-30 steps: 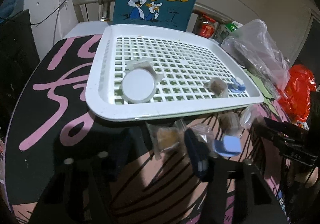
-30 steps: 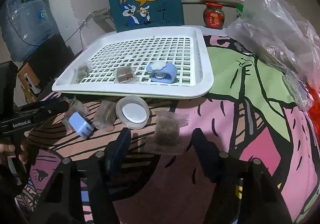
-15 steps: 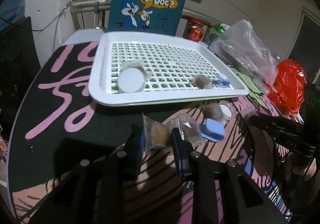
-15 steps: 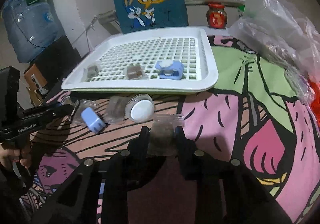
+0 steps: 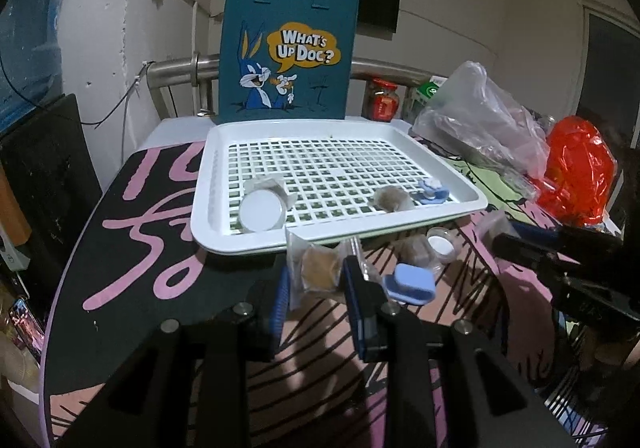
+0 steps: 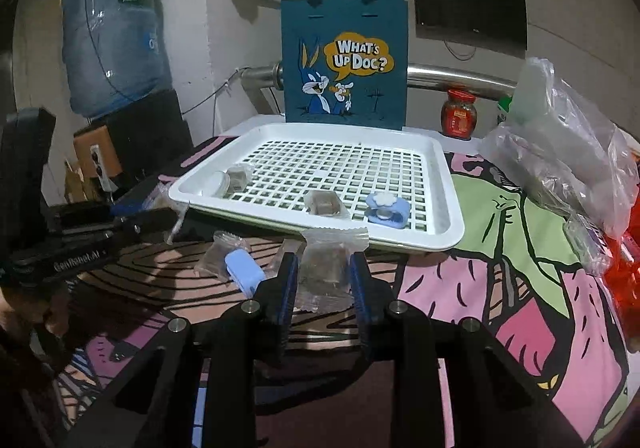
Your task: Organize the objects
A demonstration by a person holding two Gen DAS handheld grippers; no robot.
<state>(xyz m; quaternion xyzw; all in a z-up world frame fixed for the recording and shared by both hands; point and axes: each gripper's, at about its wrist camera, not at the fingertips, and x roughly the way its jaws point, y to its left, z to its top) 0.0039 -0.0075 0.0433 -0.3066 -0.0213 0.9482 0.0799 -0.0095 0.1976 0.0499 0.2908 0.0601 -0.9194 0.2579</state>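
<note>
My left gripper (image 5: 316, 280) is shut on a clear-wrapped brown snack packet (image 5: 318, 268), held just off the patterned tablecloth in front of the white slotted tray (image 5: 400, 226). My right gripper (image 6: 323, 276) is shut on another wrapped brown packet (image 6: 326, 268), lifted near the tray's (image 6: 444, 236) front rim. In the tray lie a round white lid container (image 5: 262, 210), a wrapped packet (image 5: 390, 198) and a blue clip (image 5: 432, 192). On the cloth remain a light blue block (image 5: 412, 282), a small white-lidded jar (image 5: 440, 246) and more packets (image 6: 220, 258).
A teal cartoon tote bag (image 5: 286, 56) stands behind the tray. Clear plastic bags (image 5: 484, 128) and a red bag (image 5: 576, 172) crowd the right side. A red jar (image 6: 459, 118) sits at the back, a water bottle (image 6: 114, 32) at the left.
Both grippers closed from open onto their packets, then lifted them off the cloth. Both views pulled back and tilted up, showing more of the tote bag and wall.
</note>
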